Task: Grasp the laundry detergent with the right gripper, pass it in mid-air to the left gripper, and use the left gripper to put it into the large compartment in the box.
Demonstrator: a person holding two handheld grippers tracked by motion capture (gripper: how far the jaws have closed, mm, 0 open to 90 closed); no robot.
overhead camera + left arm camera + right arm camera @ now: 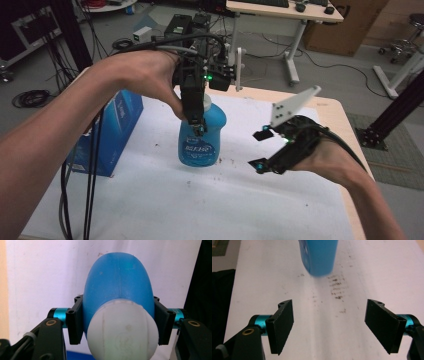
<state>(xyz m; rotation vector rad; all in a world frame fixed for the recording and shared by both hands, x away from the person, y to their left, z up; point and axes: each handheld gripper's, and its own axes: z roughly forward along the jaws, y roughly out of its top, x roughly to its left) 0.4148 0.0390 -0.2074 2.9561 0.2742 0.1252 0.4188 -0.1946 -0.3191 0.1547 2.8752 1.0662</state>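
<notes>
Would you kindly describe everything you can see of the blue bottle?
The blue bottle is glossy plastic, wide and rounded at the shoulders, with a white cap on top and a printed label on its front; the print is too small to read. It stands upright over the white sheet, beside the blue box; whether its base touches the sheet is unclear. The left claw is shut on its upper part, one pad on each side just below the cap. The right claw is open, apart from it.

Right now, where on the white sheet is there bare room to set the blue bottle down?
The white sheet is bare along the near edge, below the blue plastic bottle, and behind the bottle toward the far edge. It is crowded left, by the blue box, and right, around the open right gripper.
</notes>
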